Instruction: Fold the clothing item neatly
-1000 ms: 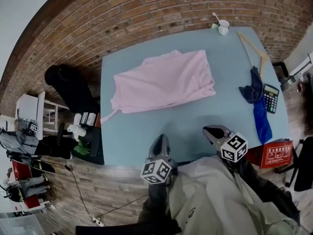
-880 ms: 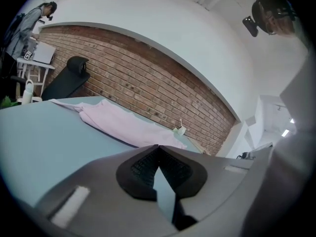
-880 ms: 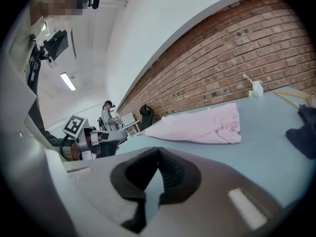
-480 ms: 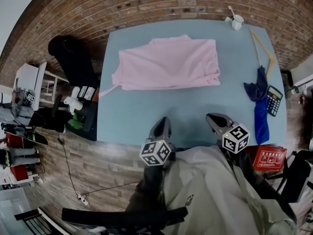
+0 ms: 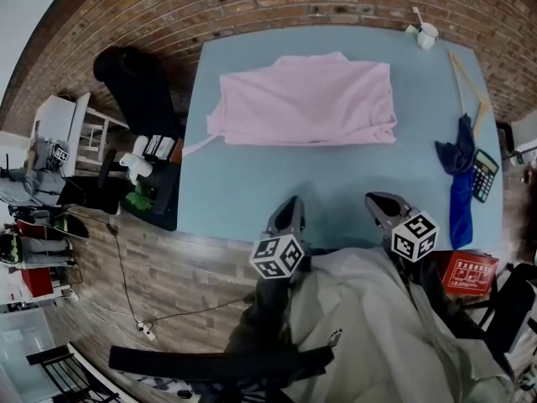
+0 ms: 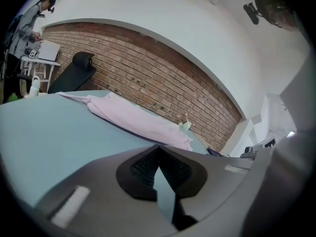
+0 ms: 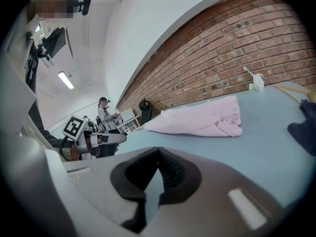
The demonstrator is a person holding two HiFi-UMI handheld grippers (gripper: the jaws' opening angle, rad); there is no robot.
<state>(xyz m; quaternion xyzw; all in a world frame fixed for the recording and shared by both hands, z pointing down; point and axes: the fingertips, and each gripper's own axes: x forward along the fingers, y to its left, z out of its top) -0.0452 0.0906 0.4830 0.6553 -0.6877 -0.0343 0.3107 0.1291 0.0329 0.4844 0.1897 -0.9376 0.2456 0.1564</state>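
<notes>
Both tongs are clenched shut with nothing between them. The left tongs (image 5: pixel 292 206) and the right tongs (image 5: pixel 375 201) hover side by side over the near edge of the pale blue tabletop (image 5: pixel 336 183), close to the person's body and pointing toward 12 o'clock. Each gripper view shows dark ribbed pads meeting at the tip, with only bare tabletop beyond.

At 12 o'clock from the tongs, well apart from them, lies the pink garment (image 5: pixel 306 99). It sits toward the far edge of the tabletop as a rough rectangle, wider than it is deep. Layered edges bunch at its right end, and a narrow strip trails off at its lower left corner.

Judging by this, the fold looks partly made rather than neat, and no grasp is in hand. The next move likely calls for reaching forward, opening both sets of tongs and pinching two corners or one edge of the cloth. The grip should catch every layer so the stack does not slide apart.

The only open container is a small white cup (image 5: pixel 427 34) at 1 o'clock, at the far right corner. A thin stick or utensil handle stands in it; any other contents cannot be seen.

At 3 o'clock a red box (image 5: pixel 468 273) sits beyond the tabletop edge, its contents not visible.
</notes>
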